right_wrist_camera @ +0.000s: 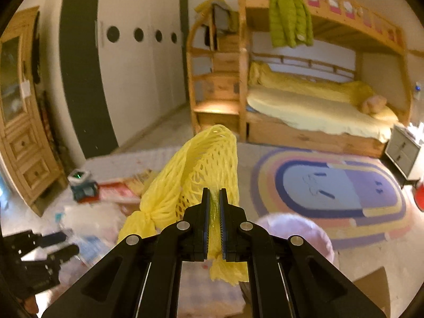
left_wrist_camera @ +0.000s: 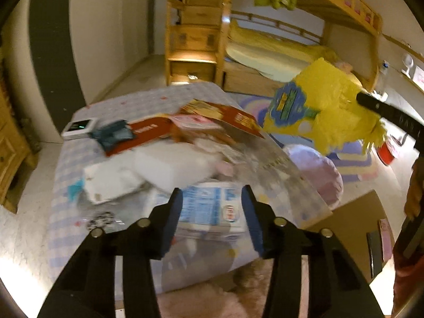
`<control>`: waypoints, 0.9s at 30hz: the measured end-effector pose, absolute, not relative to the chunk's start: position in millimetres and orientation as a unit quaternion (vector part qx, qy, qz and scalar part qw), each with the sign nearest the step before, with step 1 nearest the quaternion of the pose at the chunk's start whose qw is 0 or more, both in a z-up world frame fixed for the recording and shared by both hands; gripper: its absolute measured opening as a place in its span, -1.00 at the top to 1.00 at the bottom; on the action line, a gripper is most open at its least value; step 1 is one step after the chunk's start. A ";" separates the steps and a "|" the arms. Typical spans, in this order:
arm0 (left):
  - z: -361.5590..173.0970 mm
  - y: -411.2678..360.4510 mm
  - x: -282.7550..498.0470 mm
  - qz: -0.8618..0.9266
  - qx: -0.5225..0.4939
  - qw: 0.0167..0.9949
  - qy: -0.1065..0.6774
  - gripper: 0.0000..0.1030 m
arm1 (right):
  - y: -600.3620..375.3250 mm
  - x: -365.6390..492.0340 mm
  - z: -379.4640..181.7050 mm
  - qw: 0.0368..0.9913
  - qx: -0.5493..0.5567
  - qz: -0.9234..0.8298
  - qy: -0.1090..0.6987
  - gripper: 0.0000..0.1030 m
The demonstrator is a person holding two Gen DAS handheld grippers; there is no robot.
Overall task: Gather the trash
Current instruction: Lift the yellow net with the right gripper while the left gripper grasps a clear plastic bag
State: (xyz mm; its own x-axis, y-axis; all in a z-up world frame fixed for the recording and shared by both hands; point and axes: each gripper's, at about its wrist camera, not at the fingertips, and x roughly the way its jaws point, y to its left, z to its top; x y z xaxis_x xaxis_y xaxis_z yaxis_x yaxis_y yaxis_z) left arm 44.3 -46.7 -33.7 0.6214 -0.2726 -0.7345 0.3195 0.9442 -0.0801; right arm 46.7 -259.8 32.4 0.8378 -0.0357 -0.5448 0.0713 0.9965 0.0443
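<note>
Right gripper (right_wrist_camera: 214, 222): jaws clamped on yellow foam net (right_wrist_camera: 201, 169), which rises ahead of them | Left gripper (left_wrist_camera: 212, 212): jaws apart, blue-printed wrapper (left_wrist_camera: 212, 206) between them over the table (left_wrist_camera: 63, 212) | Close squarely on the wrapper; keep your net pinched.

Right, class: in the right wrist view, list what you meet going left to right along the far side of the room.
Wooden cabinet → white wardrobe doors with round holes → wooden bunk-bed steps → green jacket hanging from the top bunk → yellow lower bed → small grey drawer unit.
</note>
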 end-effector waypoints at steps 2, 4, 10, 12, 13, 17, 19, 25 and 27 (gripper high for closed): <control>-41.3 -55.6 47.3 -0.164 0.032 0.897 0.410 0.14 | -260.7 42.6 17.8 0.955 0.027 -0.035 0.293 0.87; -47.5 -61.7 52.2 -0.161 0.032 0.894 0.417 0.14 | -261.6 39.1 0.5 0.951 0.026 -0.035 0.306 0.87; -55.7 -68.8 64.3 -0.149 0.024 0.890 0.431 0.15 | -260.3 38.6 -30.9 0.941 0.033 -0.009 0.336 0.87; -57.5 -72.2 68.1 -0.146 0.023 0.890 0.432 0.17 | -256.5 37.7 -37.8 0.939 0.030 -0.003 0.342 0.87; -58.5 -73.5 70.5 -0.146 0.022 0.890 0.433 0.21 | -252.7 35.8 -42.8 0.938 0.028 0.000 0.346 0.87; -63.9 -76.8 80.1 -0.141 0.004 0.885 0.444 0.35 | -248.3 34.1 -50.6 0.934 0.029 0.012 0.355 0.87; -64.2 -76.6 83.4 -0.144 -0.014 0.883 0.446 0.49 | -245.5 32.7 -52.9 0.934 0.027 0.015 0.356 0.87; -60.5 -77.6 79.4 -0.151 -0.015 0.891 0.427 0.94 | -242.2 25.8 -50.1 0.936 0.020 0.020 0.350 0.87; -55.5 -74.6 75.0 -0.151 -0.013 0.898 0.413 0.96 | -244.9 23.8 -47.2 0.938 0.023 0.016 0.347 0.87</control>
